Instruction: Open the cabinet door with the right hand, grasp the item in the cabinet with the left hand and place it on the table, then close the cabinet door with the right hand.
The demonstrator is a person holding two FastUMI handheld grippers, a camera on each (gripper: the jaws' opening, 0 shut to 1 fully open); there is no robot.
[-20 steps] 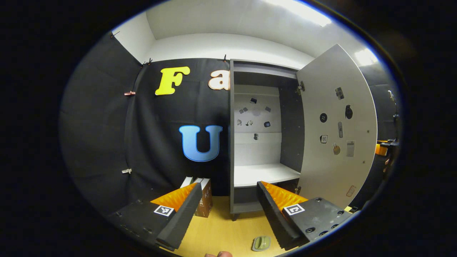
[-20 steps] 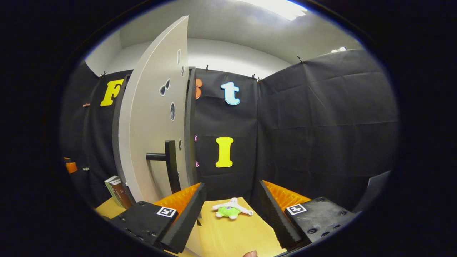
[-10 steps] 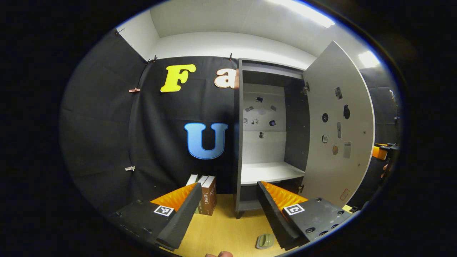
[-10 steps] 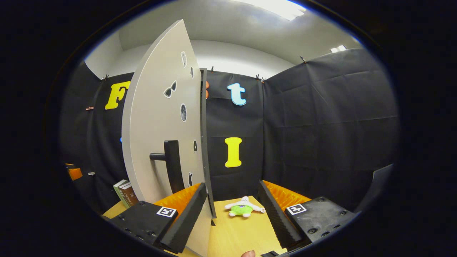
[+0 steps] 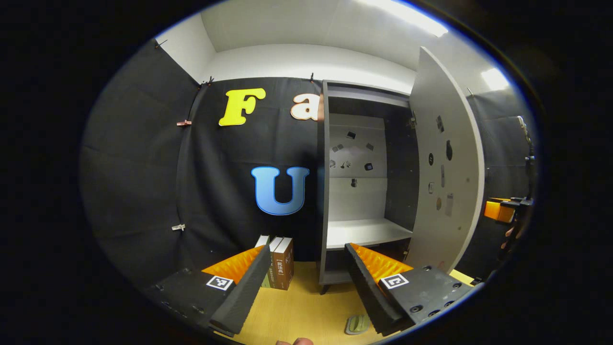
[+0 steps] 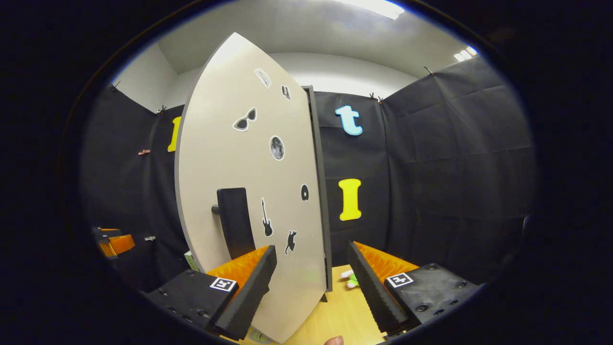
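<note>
My left gripper [image 5: 301,282] hangs with its fingers apart before the cabinet [image 5: 357,191], its shelf bare and a small greenish item [image 5: 355,324] lying at the tabletop's near edge — taken out already, I judge. My right gripper [image 6: 311,282], also spread and holding nothing, faces the door [image 6: 249,201] beside the handle [image 6: 234,223] — I'd press flat on the panel and swing it shut gently.

Bright ceiling strips [image 5: 407,12] light my booth from overhead and blow out to white glare. The cabinet door [image 6: 249,191] bows like a barrel under the fisheye, worst near the rim. My cabinet [image 5: 357,187] interior sits shaded up top, its shelf [image 5: 364,232] bright; focus stays sharp throughout
</note>
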